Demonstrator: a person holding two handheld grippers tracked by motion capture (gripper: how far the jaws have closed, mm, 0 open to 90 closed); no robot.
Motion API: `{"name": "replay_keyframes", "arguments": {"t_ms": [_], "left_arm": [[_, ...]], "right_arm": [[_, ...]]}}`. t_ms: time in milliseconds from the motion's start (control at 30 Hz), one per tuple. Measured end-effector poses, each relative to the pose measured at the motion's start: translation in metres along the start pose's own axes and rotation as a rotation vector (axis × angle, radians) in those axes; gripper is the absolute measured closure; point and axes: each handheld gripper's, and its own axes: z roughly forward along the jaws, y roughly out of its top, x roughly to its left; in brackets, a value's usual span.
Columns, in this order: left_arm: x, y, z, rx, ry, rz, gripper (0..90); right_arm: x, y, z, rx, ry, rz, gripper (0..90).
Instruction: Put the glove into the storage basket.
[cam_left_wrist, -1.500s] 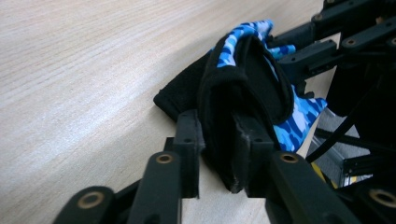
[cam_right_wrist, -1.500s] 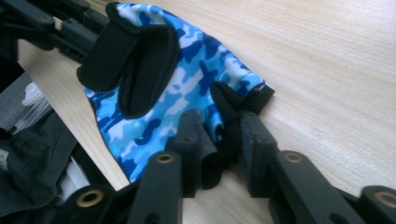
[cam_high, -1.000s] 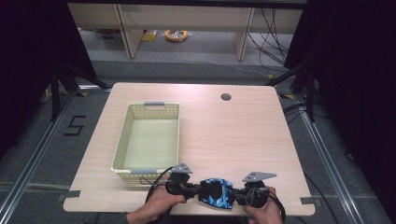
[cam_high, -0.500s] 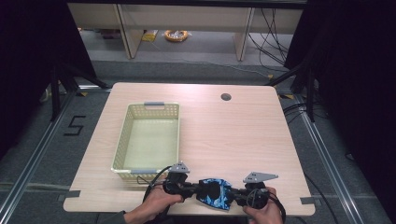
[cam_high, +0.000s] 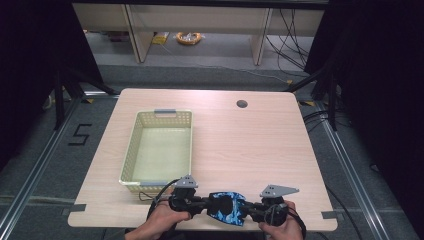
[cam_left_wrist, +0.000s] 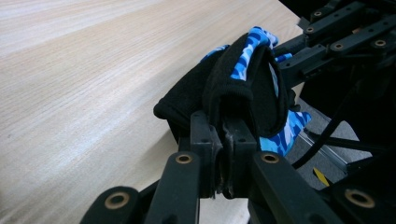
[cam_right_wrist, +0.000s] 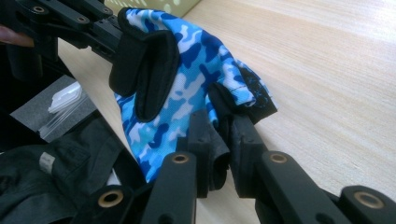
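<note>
You've got the glove (cam_high: 227, 208) stretched over the tabletop's (cam_high: 250, 145) near edge, left tool (cam_left_wrist: 223, 135) and right tool (cam_right_wrist: 223, 122) each clamped on it; both bites look thin, so pulling harder may slip one.

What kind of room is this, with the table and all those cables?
Probably a lab or workshop set up for recording handling work. A bare wooden table stands between dark curtains, cables trail over the floor, and a person holds a glove between two hand-held grippers.
</note>
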Motion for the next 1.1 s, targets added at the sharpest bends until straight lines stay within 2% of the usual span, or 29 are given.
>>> {"name": "replay_keyframes", "arguments": {"t_ms": [167, 200, 233, 267, 300, 367, 400, 467, 500, 533, 567, 600, 633, 667, 700, 733, 800, 867, 900, 1000, 1033, 1100], "left_arm": [[-0.001, -0.003, -0.005, -0.008, -0.001, 0.005, 84.0], [-0.002, -0.004, -0.006, -0.009, 0.001, -0.002, 84.0], [-0.001, -0.005, -0.008, -0.008, -0.001, 0.001, 83.9], [-0.001, -0.006, -0.009, -0.012, 0.007, -0.011, 83.9], [-0.001, -0.006, -0.011, -0.014, 0.012, -0.015, 83.9], [-0.001, -0.006, -0.014, -0.019, 0.017, -0.01, 83.9], [0.0, -0.006, -0.015, -0.026, 0.011, -0.011, 84.0], [0.0, -0.006, -0.017, -0.023, 0.017, -0.014, 83.9], [0.0, -0.006, -0.018, -0.024, 0.005, -0.005, 83.9], [-0.001, -0.006, -0.018, -0.026, 0.01, -0.007, 83.8], [0.0, -0.006, -0.019, -0.019, 0.024, 0.001, 83.8], [-0.001, -0.006, -0.019, -0.027, 0.017, -0.013, 83.8], [0.0, -0.006, -0.019, -0.028, 0.01, -0.014, 83.8], [-0.001, -0.006, -0.019, -0.031, 0.011, -0.016, 83.8], [-0.001, -0.006, -0.02, -0.034, 0.009, -0.017, 83.9], [0.0, -0.006, -0.022, -0.03, 0.012, -0.014, 83.9], [0.0, -0.006, -0.023, -0.035, 0.018, -0.01, 83.9], [0.001, -0.006, -0.024, -0.031, 0.009, -0.012, 84.0], [0.002, -0.006, -0.027, -0.034, 0.015, -0.016, 83.9], [0.002, -0.005, -0.029, -0.038, 0.011, -0.031, 83.9], [0.002, -0.004, -0.032, -0.038, 0.01, -0.019, 83.9], [0.0, 0.0, -0.036, -0.043, 0.014, -0.02, 83.9]], "right_arm": [[0.004, 0.001, 0.0, -0.006, 0.007, 0.002, 81.2], [0.008, 0.001, 0.0, 0.002, 0.014, 0.033, 81.2], [0.007, 0.002, 0.001, 0.0, 0.012, 0.007, 81.2], [0.009, 0.003, 0.001, -0.003, 0.011, 0.004, 81.1], [0.013, 0.004, 0.002, 0.003, 0.019, 0.034, 81.1], [0.013, 0.006, 0.002, -0.001, 0.011, 0.002, 81.2], [0.014, 0.007, 0.002, -0.003, 0.029, 0.0, 81.1], [0.016, 0.007, 0.002, -0.004, 0.03, 0.009, 81.1], [0.018, 0.007, 0.002, -0.006, 0.031, 0.016, 81.1], [0.016, 0.008, 0.002, -0.013, 0.021, -0.019, 81.1], [0.018, 0.009, 0.002, -0.013, 0.024, 0.004, 81.1], [0.018, 0.009, 0.002, -0.013, 0.024, 0.004, 81.1], [0.016, 0.009, 0.002, -0.018, 0.007, -0.033, 81.2], [0.015, 0.01, 0.003, -0.021, 0.029, -0.042, 81.1], [0.017, 0.011, 0.003, -0.008, 0.033, -0.003, 81.1], [0.018, 0.011, 0.002, -0.01, 0.018, -0.012, 81.1], [0.019, 0.012, 0.002, -0.009, 0.019, -0.006, 81.1], [0.021, 0.013, 0.002, -0.006, 0.008, -0.013, 81.2], [0.024, 0.014, 0.003, -0.01, 0.037, 0.009, 81.2], [0.026, 0.016, 0.003, -0.002, 0.037, 0.007, 81.2], [0.025, 0.018, 0.003, -0.018, 0.032, -0.023, 81.2], [0.03, 0.024, 0.0, -0.015, 0.041, -0.003, 81.2]]}}
